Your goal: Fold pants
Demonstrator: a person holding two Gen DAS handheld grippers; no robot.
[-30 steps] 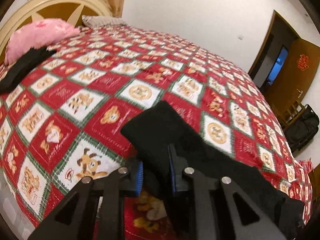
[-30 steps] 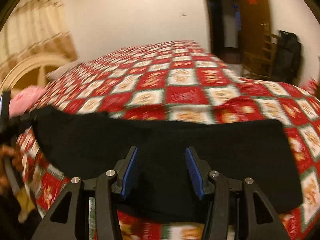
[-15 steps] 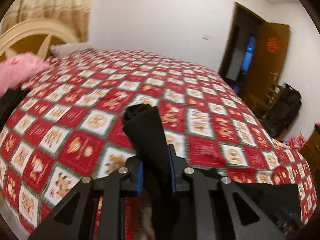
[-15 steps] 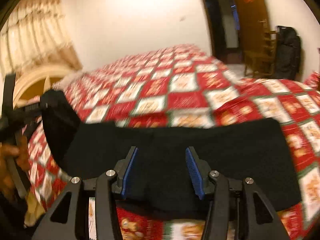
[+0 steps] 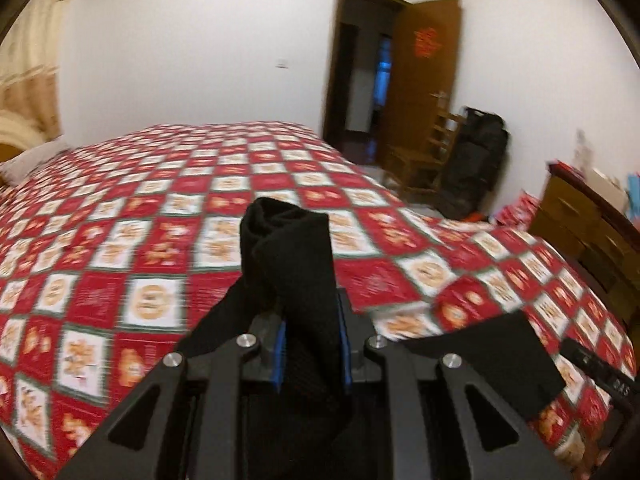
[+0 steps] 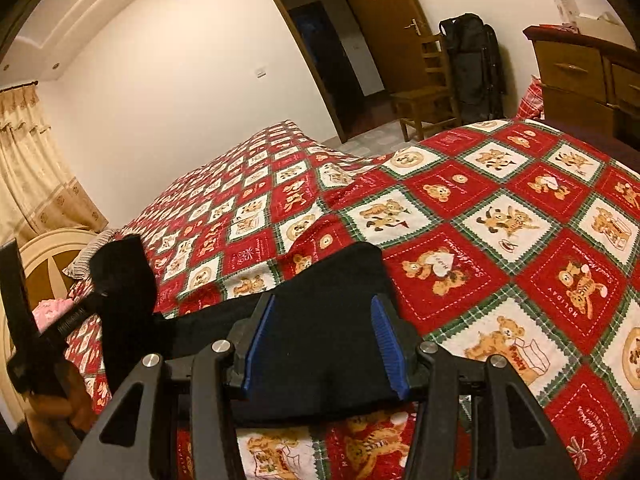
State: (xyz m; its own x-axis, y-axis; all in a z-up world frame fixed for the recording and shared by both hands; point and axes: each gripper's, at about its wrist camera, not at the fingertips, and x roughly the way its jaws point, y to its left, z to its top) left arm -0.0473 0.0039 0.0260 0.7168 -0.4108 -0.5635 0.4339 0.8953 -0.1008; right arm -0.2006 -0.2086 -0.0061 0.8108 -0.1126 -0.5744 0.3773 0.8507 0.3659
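The black pants [image 6: 320,332] lie near the front edge of the bed with the red bear-patterned quilt [image 6: 500,216]. My left gripper [image 5: 312,348] is shut on one end of the pants [image 5: 288,252], lifted above the bed and standing up between the blue pads. In the right wrist view that gripper [image 6: 52,320] holds the raised end at the left. My right gripper [image 6: 324,344] is open, its blue pads either side of the pants' other end, which lies flat; whether it touches the cloth I cannot tell.
A wooden dresser [image 6: 580,68] stands at the right. A wooden chair [image 6: 428,96], a black bag [image 6: 472,60] and an open door [image 6: 332,52] are beyond the bed. A cream headboard [image 6: 44,256] and a pink pillow [image 6: 48,312] are at the left.
My left gripper has shut on the pants' end, lifted it off the quilt and swung it to the right, toward the other end. The right gripper has stayed open over the flat end.
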